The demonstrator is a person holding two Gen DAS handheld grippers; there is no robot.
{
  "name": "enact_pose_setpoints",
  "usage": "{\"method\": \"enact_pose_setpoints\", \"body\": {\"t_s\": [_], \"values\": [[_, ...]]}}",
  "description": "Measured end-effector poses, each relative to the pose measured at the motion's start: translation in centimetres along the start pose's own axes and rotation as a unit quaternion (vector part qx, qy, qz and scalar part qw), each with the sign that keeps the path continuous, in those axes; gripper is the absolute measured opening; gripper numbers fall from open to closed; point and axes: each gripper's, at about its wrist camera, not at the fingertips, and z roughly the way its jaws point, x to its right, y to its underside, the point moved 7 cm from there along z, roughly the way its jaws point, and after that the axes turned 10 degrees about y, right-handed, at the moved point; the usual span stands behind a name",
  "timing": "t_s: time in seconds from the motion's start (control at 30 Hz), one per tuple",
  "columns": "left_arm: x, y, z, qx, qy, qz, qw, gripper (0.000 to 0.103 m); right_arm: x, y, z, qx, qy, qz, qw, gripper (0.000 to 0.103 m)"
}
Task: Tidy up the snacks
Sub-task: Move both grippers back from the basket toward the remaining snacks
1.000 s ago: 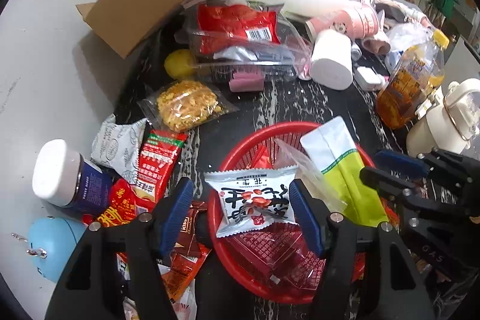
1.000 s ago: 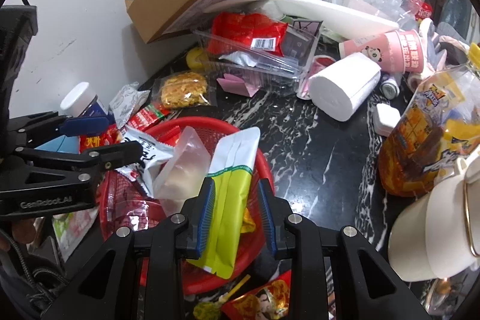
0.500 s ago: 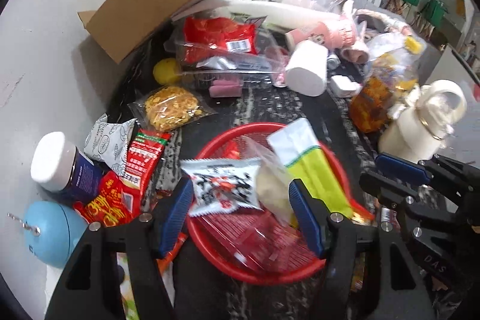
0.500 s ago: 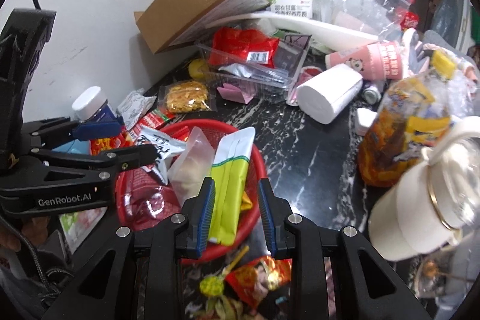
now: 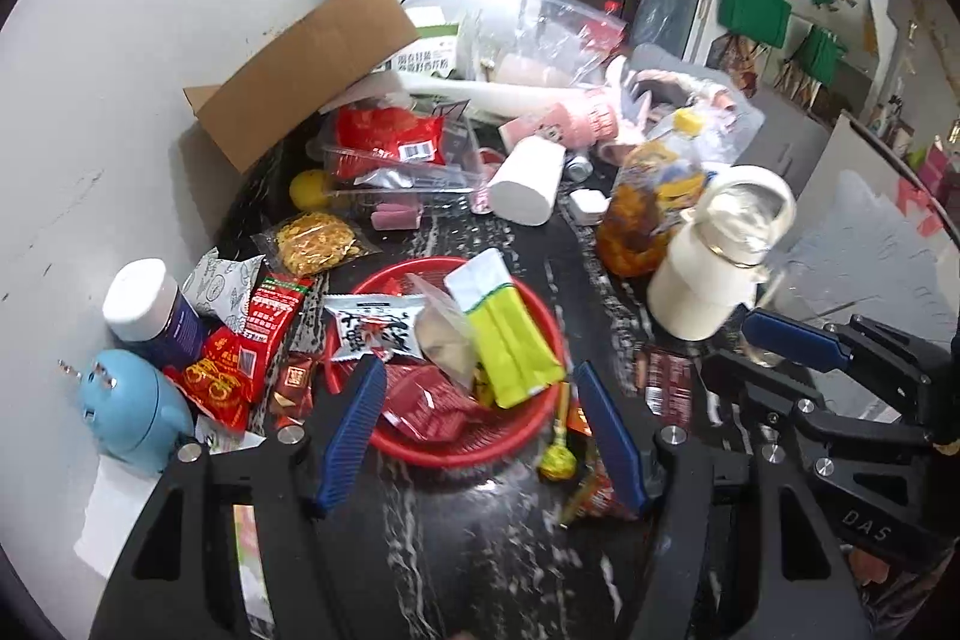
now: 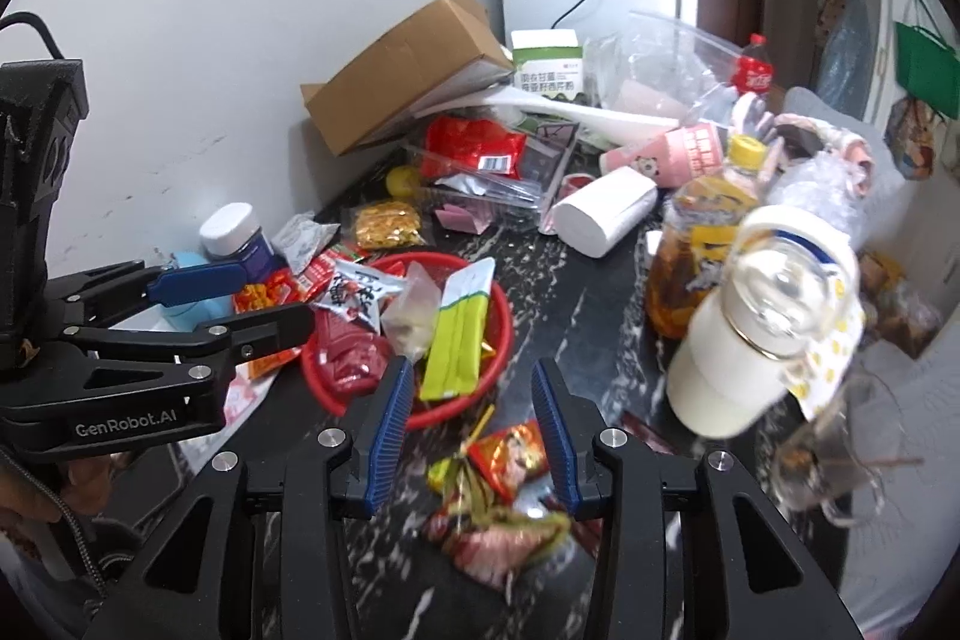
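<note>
Black marbled worktop (image 5: 480,508) was a mess as usual. Both grippers had backed away from the round red plastic basket (image 6: 501,334) — left gripper (image 5: 480,430) and right gripper (image 6: 474,427) spread open, empty — leaving the green-and-white pouch (image 6: 457,340) inside. More loose packets waited. "GenRobot.AI" was readable on the left one.

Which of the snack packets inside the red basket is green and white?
It is the long flat pouch, lime green with a white top end, leaning on the red basket at its right side. The packet beside it is white with black characters, and the one under them is dark red.
</note>
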Motion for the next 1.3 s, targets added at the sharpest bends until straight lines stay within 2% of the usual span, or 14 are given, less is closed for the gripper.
{"method": "enact_pose_setpoints", "body": {"t_s": [0.17, 0.23, 0.43, 0.67, 1.0, 1.3], "values": [[1.8, 1.0, -2.5, 0.025, 0.007, 0.006, 0.9997, 0.065, 0.7, 1.4, -3.2, 0.013, 0.016, 0.01, 1.0, 0.045], [2.7, 1.6, -3.3, 0.029, 0.012, 0.011, 0.9994, 0.065, 0.7, 2.0, -4.4, 0.018, 0.02, 0.011, 1.0, 0.051], [4.7, 3.4, -4.3, 0.029, 0.029, 0.018, 0.999, 0.065, 1.4, 4.2, -7.2, 0.029, 0.037, 0.019, 0.999, 0.061], [7.1, 5.6, -4.5, 0.032, 0.043, 0.033, 0.998, 0.065, 2.5, 6.8, -9.1, 0.029, 0.055, 0.039, 0.997, 0.067], [9.8, 8.7, -2.8, 0.031, 0.076, 0.06, 0.9949, 0.065, 4.5, 10.5, -9.3, 0.01, 0.072, 0.067, 0.995, 0.069], [10.9, 11.3, 0.5, 0.005, 0.098, 0.067, 0.993, 0.065, 6.3, 14.0, -7.3, -0.02, 0.074, 0.099, 0.992, 0.069]]}}
